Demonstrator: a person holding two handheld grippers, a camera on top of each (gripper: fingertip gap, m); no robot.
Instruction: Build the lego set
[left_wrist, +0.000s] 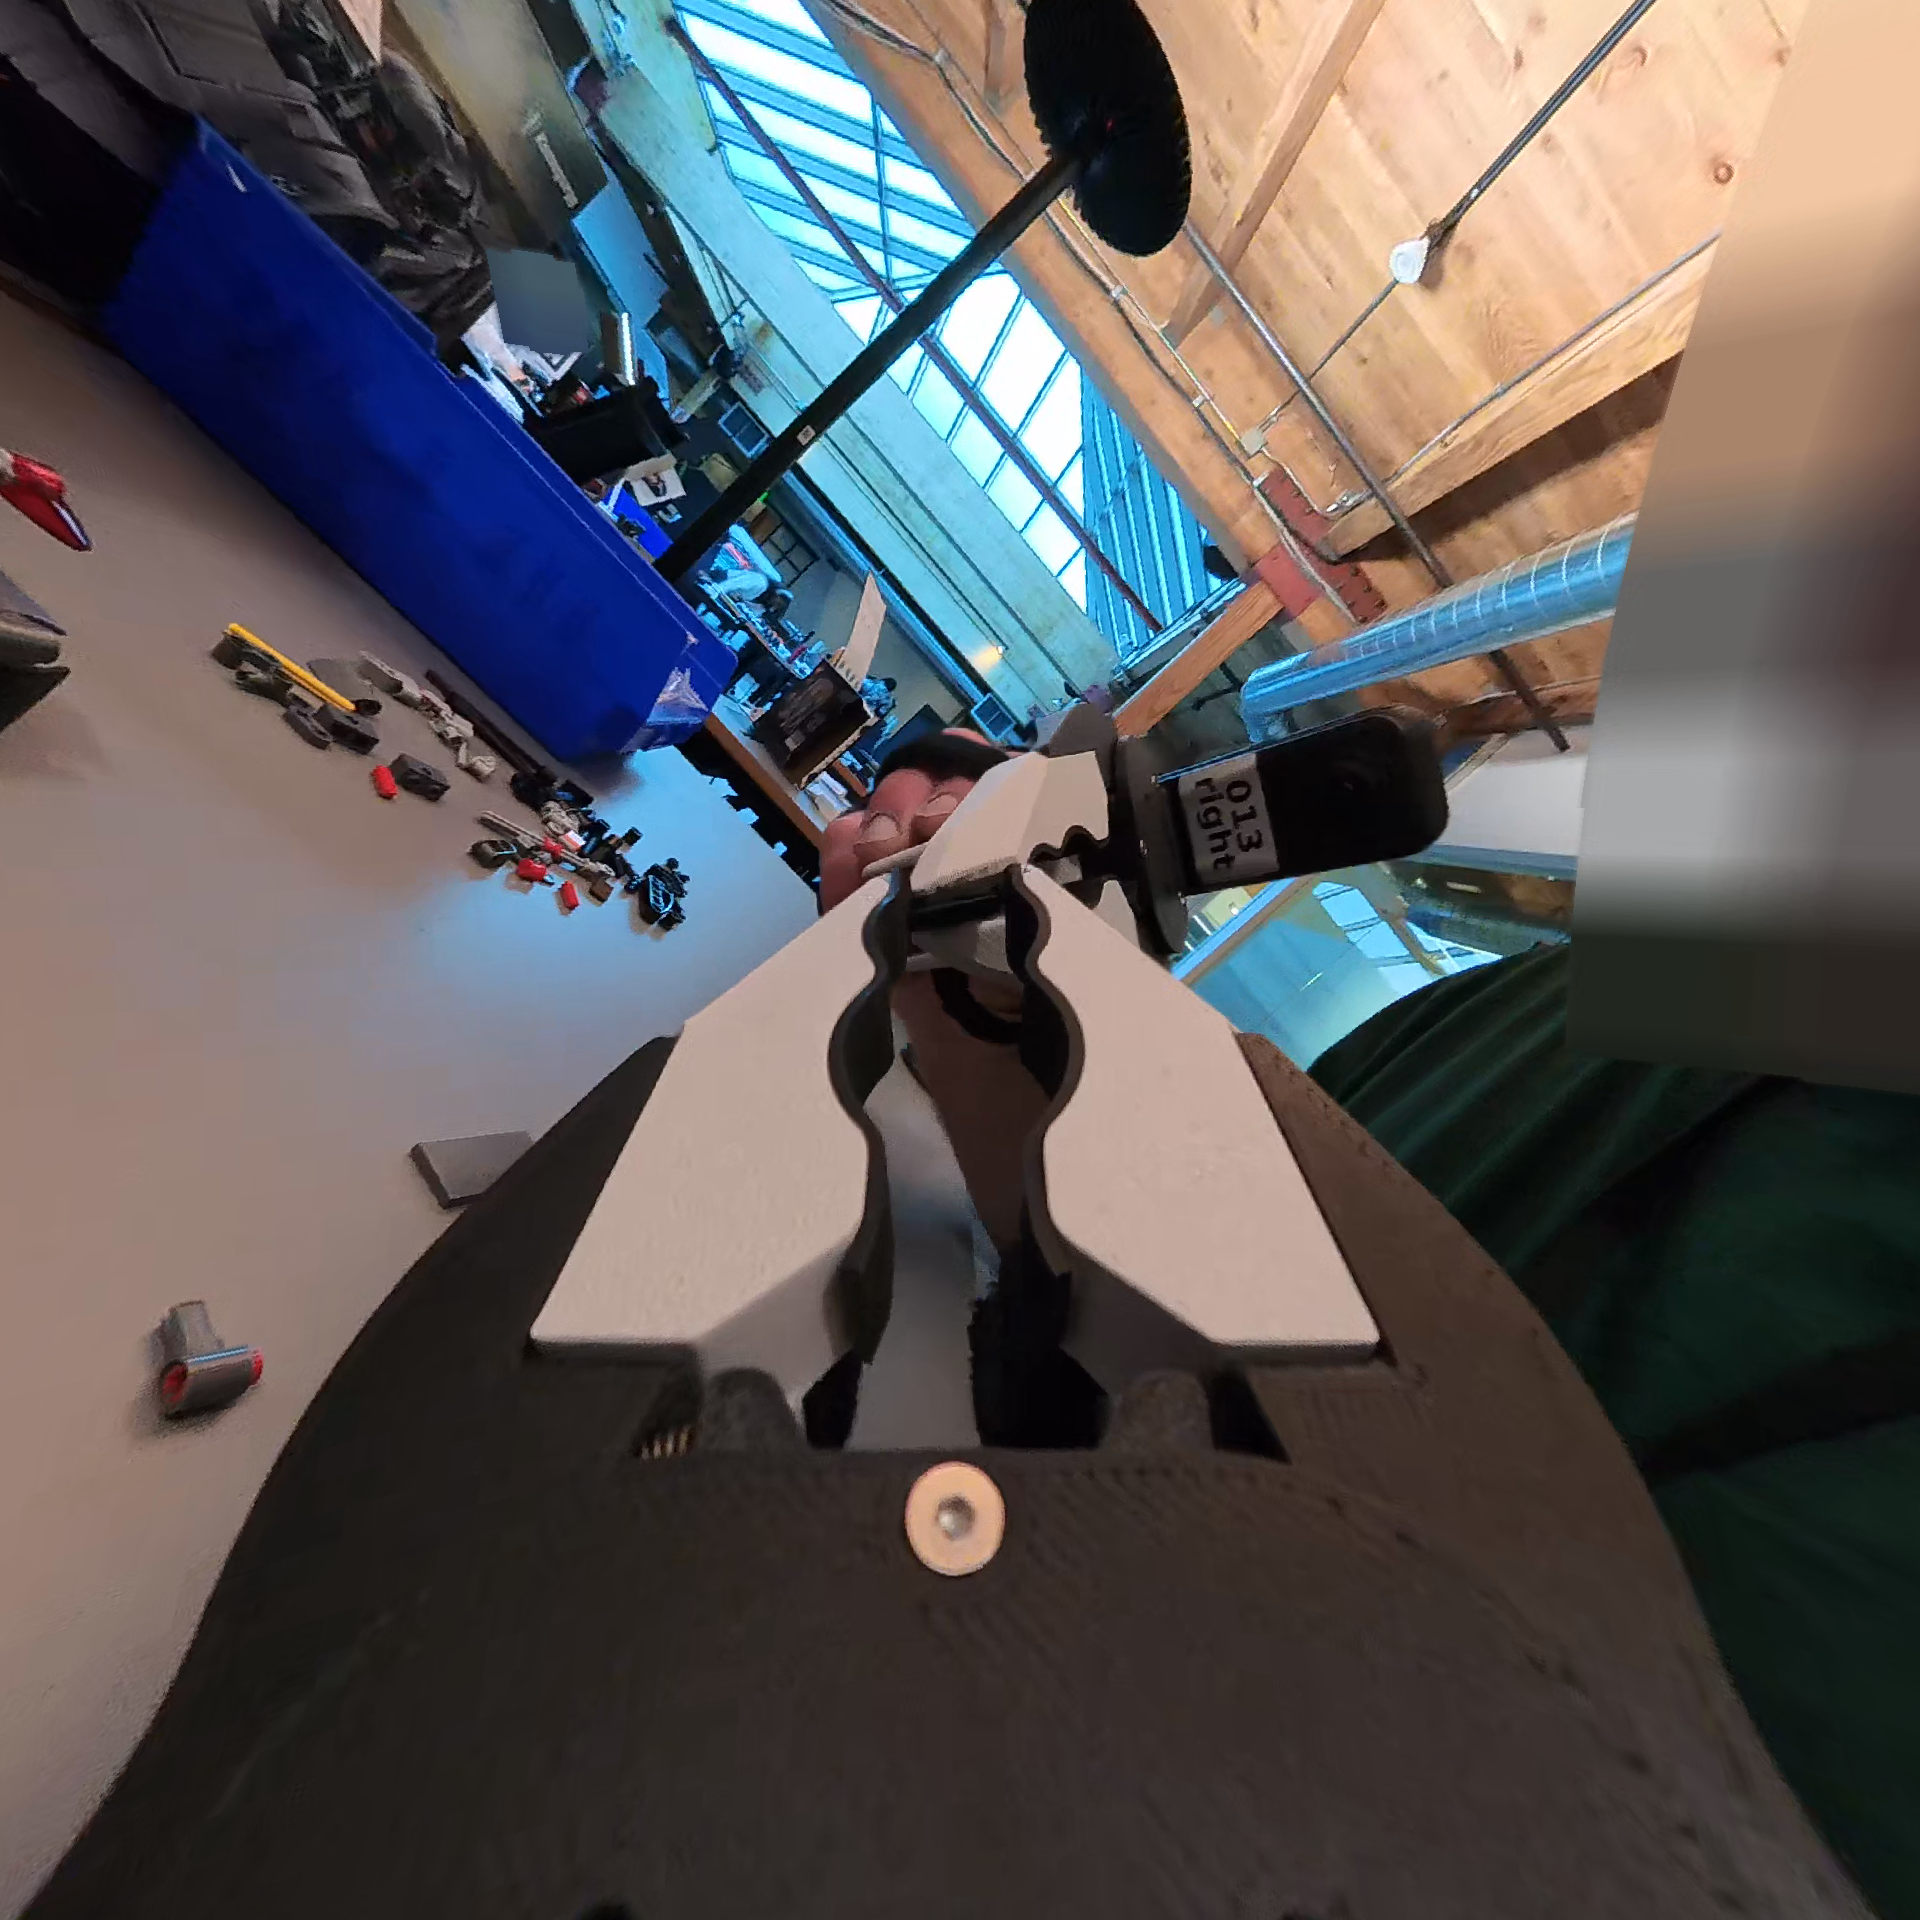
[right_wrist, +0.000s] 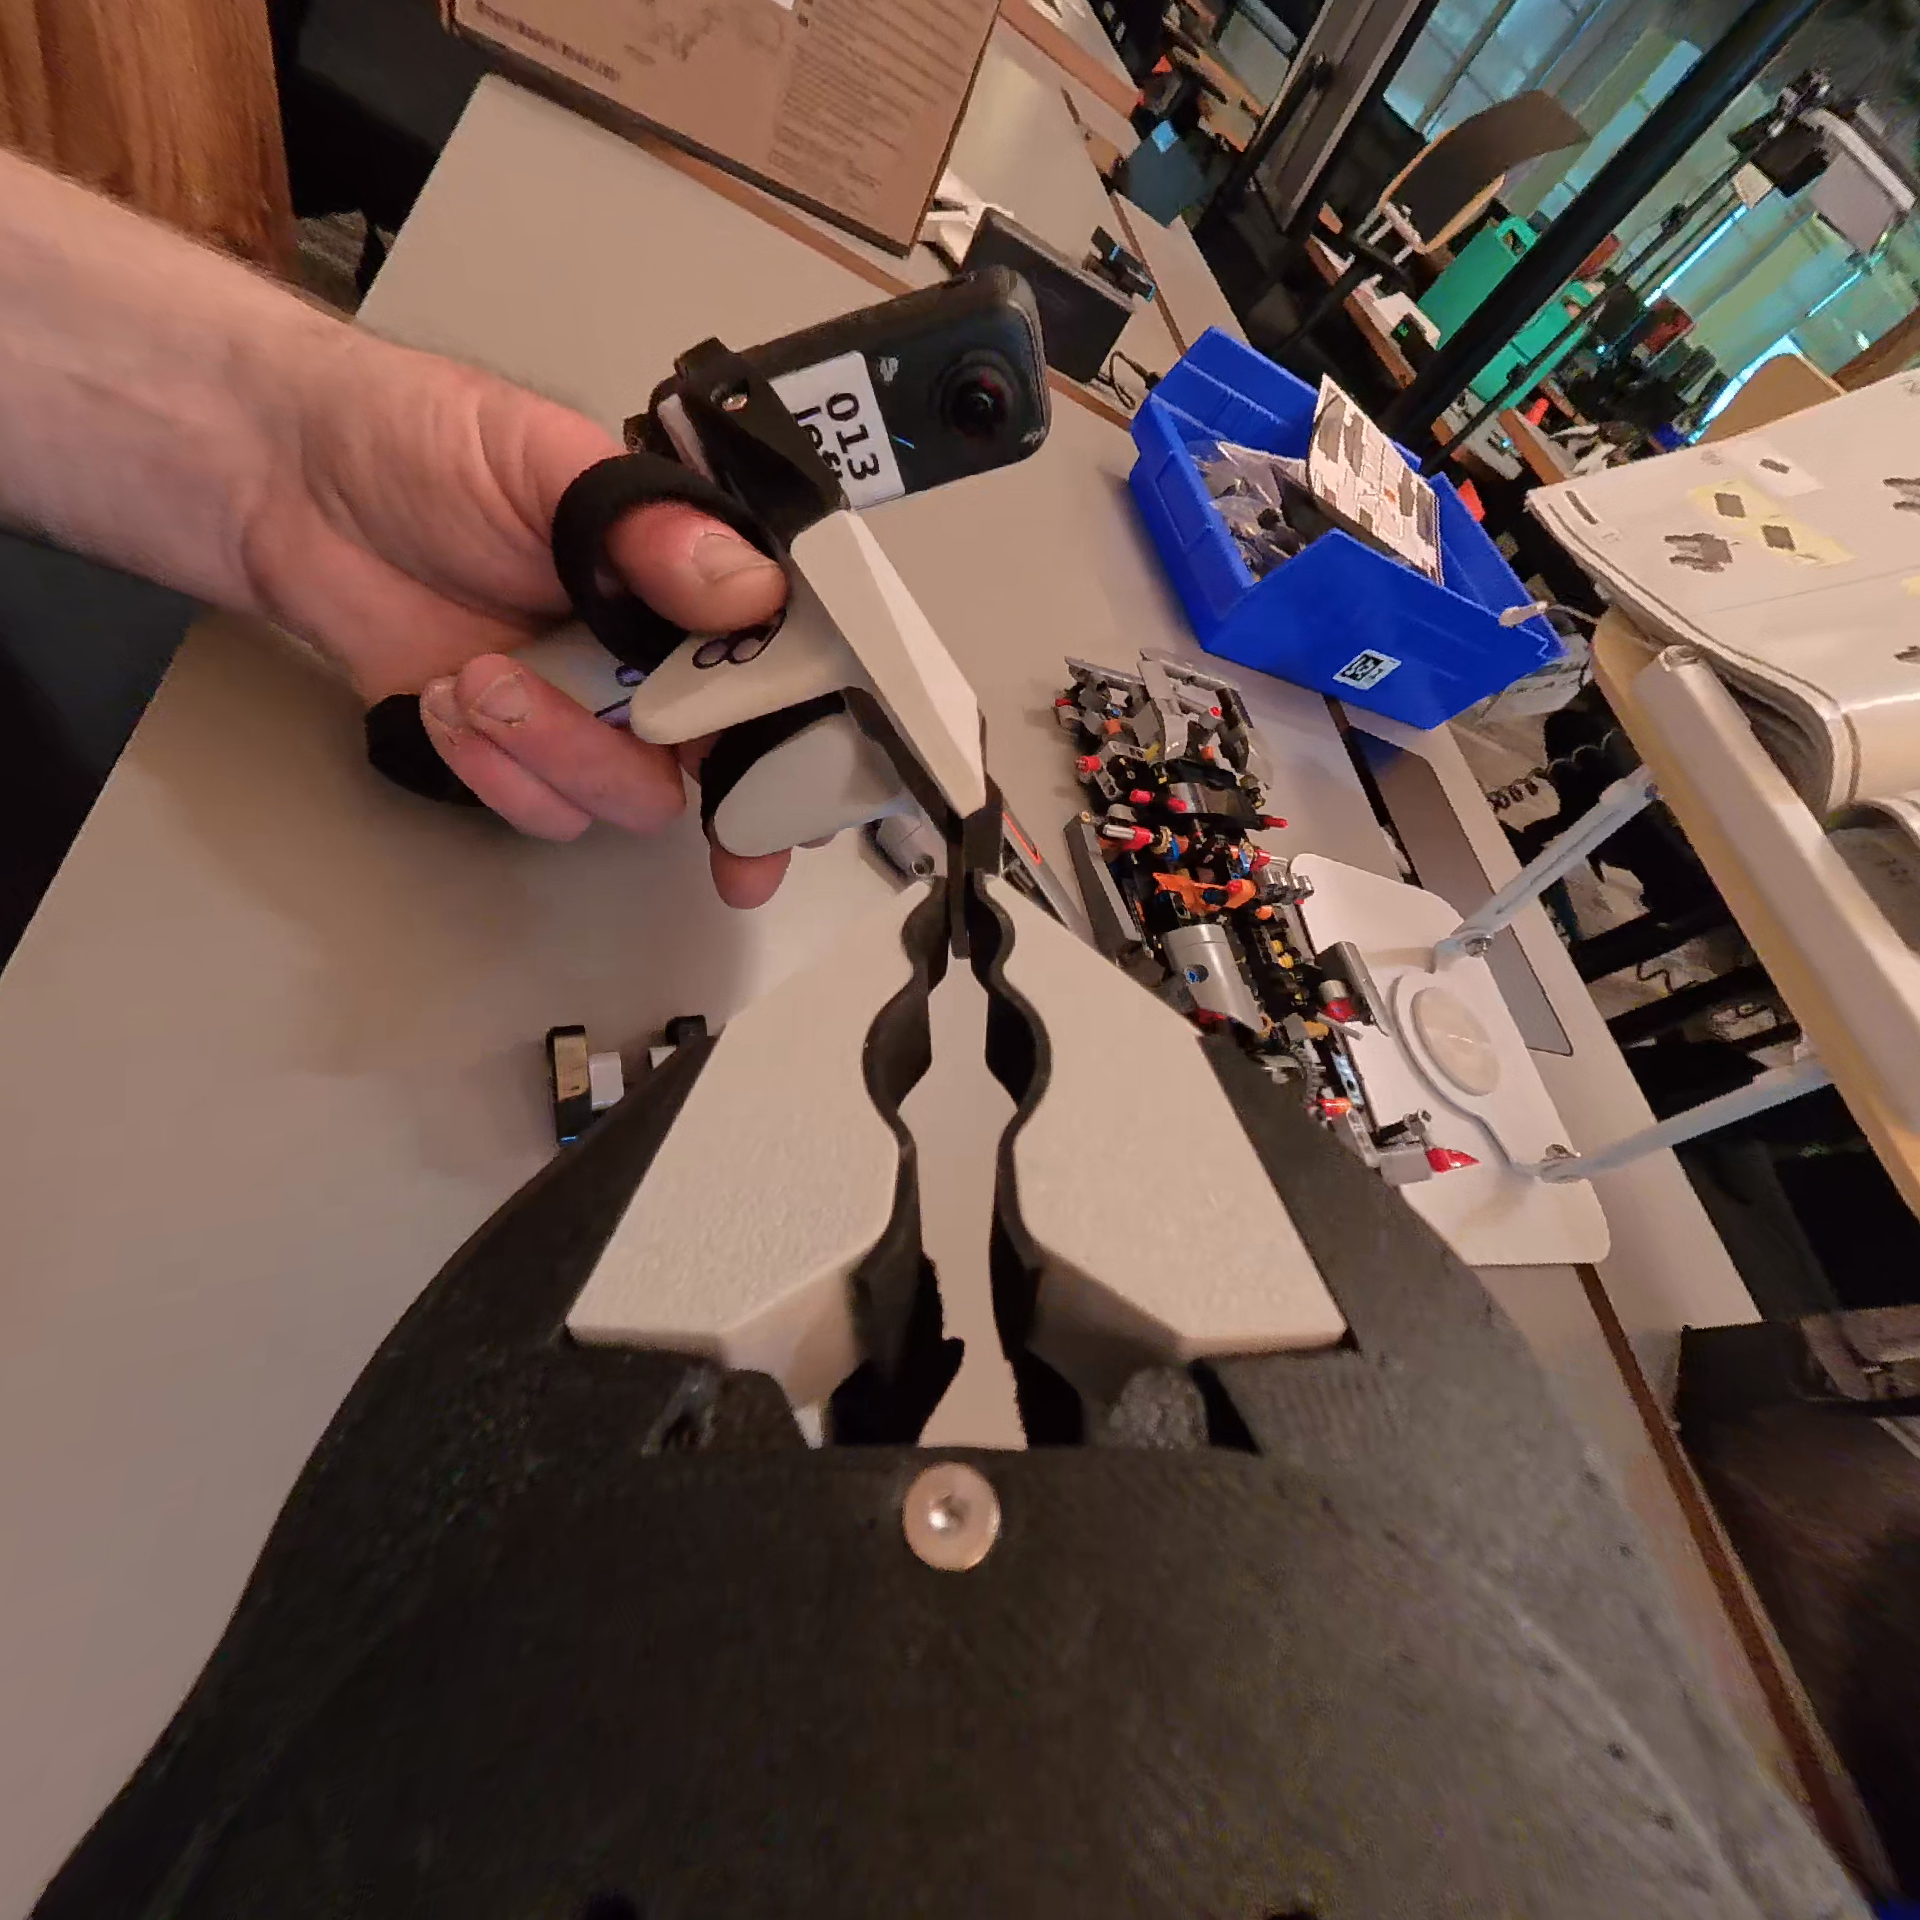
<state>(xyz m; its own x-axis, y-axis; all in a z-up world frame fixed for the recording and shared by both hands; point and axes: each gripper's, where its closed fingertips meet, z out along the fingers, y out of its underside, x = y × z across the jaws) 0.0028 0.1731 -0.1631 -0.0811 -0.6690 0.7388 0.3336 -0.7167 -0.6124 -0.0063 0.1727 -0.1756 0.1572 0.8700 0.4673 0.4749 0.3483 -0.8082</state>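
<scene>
Mid-air transfer or joining step: left gripper (left_wrist: 951, 914) and right gripper (right_wrist: 966, 914), tips meeting, both clenched on one small dark piece (right_wrist: 961, 862) above the half-built Lego chassis (right_wrist: 1205, 883). Next: precise alignment.

A long, partly built lego model (right_wrist: 1195, 883) of grey, black, red and orange pieces is seen lying flat on the worktop (right_wrist: 312, 1039). Loose grey, black, red and yellow pieces (left_wrist: 447, 758) are scattered across the worktop, well apart from a single grey-and-red piece (left_wrist: 203, 1361).
</scene>
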